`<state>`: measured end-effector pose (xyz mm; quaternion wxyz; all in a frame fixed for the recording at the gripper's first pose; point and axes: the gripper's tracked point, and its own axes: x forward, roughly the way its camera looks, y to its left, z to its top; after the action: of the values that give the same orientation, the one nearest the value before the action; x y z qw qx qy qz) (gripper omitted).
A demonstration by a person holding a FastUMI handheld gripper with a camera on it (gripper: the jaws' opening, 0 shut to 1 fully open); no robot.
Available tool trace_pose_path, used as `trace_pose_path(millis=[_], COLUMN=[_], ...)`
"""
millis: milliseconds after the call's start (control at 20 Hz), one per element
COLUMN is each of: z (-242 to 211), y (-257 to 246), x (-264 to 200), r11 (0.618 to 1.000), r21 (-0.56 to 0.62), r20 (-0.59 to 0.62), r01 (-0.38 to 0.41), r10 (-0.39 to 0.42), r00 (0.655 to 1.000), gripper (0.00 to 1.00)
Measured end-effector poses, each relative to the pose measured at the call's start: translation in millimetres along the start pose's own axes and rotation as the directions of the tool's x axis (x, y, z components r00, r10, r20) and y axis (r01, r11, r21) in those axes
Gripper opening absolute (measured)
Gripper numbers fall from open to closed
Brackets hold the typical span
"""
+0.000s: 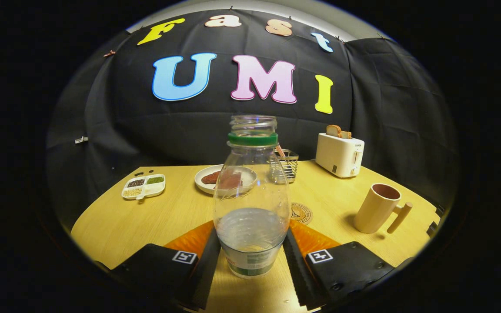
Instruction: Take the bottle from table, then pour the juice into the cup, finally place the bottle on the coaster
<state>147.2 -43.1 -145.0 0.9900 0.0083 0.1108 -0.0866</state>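
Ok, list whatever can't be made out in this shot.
- Coaster: mostly hidden behind the bottle, gripper view.
- Plate: its food is blurred through the bottle.
- Wire basket: contents too small to tell.
- Gripper: whether its jaws press the bottle or merely flank it is unclear.

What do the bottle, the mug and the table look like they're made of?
Bottle, between the gripper fingers: clear plastic, apparently; see-through ribbed wall. Mug: matte, probably ceramic, with a wood-like handle. Table: light wood grain, possibly laminate.
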Motion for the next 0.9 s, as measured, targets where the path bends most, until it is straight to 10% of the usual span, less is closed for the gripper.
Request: trace_pose_path(millis=[900], z=[64.0], y=[-49.9], x=[-24.1], r11=[0.924], r21=[0.381], r20=[-0.005], r01=[-0.025], r10=[0.029], r00=[1.0], gripper=[0.71])
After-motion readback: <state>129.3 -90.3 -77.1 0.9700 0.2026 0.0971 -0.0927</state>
